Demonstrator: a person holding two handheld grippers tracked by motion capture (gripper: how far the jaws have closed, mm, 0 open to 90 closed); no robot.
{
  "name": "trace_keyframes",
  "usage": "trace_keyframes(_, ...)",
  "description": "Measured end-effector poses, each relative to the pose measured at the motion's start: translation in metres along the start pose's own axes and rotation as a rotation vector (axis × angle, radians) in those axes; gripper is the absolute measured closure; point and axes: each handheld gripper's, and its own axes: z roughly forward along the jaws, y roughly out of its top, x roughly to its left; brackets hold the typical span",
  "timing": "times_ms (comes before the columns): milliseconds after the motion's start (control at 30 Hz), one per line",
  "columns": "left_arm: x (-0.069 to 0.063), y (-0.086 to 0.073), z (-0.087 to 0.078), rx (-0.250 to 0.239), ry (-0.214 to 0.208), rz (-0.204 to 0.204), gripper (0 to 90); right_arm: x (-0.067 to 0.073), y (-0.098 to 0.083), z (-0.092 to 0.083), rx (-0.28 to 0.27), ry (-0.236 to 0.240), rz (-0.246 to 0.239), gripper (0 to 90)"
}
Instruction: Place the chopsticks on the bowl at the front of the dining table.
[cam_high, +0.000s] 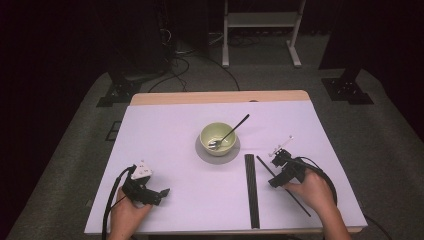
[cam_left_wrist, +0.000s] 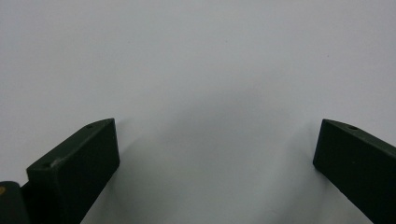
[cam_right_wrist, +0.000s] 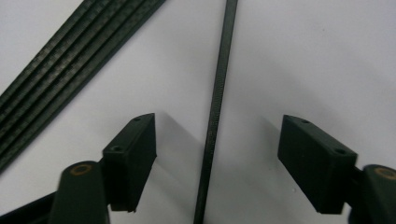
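A single thin black stick (cam_right_wrist: 215, 112) lies on the white table (cam_high: 165, 135) and runs straight up between my right gripper's jaws. My right gripper (cam_right_wrist: 217, 135) is open and straddles the stick, with a clear gap to each pad. In the high view the right gripper (cam_high: 279, 166) sits over the stick (cam_high: 300, 204) at the table's right. A flat bundle of black sticks (cam_high: 251, 192) lies just to its left, and the same bundle (cam_right_wrist: 70, 65) crosses the right gripper view's upper left. My left gripper (cam_high: 159, 192) rests at the front left. Its jaws (cam_left_wrist: 215, 154) are open over bare table.
A pale green bowl (cam_high: 218, 139) with a spoon (cam_high: 231, 133) in it stands on a grey saucer (cam_high: 205, 156) at the table's middle. A wooden strip (cam_high: 220, 97) edges the far side. Cables and stand feet lie on the floor beyond.
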Motion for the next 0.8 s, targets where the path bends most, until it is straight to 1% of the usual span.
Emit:
trace_keyframes(33,0.0000,0.0000,0.0000,0.000,0.000,0.000,0.0,0.0011,0.0012,-0.0004,0.015,0.002,-0.011,37.4)
trace_keyframes(67,0.0000,0.0000,0.0000,0.000,0.000,0.000,0.0,0.0011,0.0012,-0.0004,0.015,0.002,-0.011,37.4)
trace_keyframes(167,0.0000,0.0000,0.0000,0.000,0.000,0.000,0.0,0.0016,0.0021,-0.0010,0.030,0.003,-0.016,46.5)
trace_keyframes(233,-0.0002,0.0000,0.0000,0.000,-0.001,-0.003,0.0,0.0011,0.0022,-0.0015,0.042,0.012,-0.008,51.5)
trace_keyframes(333,-0.0001,0.0000,0.0000,0.000,-0.001,-0.002,0.0,0.0001,0.0027,-0.0024,0.056,0.018,-0.014,58.5)
trace_keyframes(367,-0.0001,0.0000,0.0000,0.001,-0.001,-0.002,0.0,-0.0004,0.0034,-0.0028,0.066,0.023,-0.016,63.3)
trace_keyframes(433,0.0000,0.0000,-0.0002,0.003,-0.001,0.000,0.0,-0.0009,0.0037,-0.0028,0.069,0.025,-0.012,64.1)
trace_keyframes(500,0.0000,0.0000,-0.0001,0.002,-0.001,0.000,0.0,-0.0020,0.0043,-0.0032,0.078,0.028,-0.003,68.6)
trace_keyframes(567,0.0000,0.0000,-0.0002,0.003,-0.001,0.000,0.0,-0.0029,0.0047,-0.0036,0.084,0.042,0.008,71.7)
trace_keyframes(767,0.0000,0.0000,-0.0001,0.003,-0.001,0.000,0.0,-0.0018,0.0049,-0.0037,0.102,0.051,0.006,78.7)
trace_keyframes(800,0.0001,0.0000,-0.0002,0.003,-0.001,0.000,0.0,-0.0018,0.0049,-0.0037,0.102,0.051,0.006,78.7)
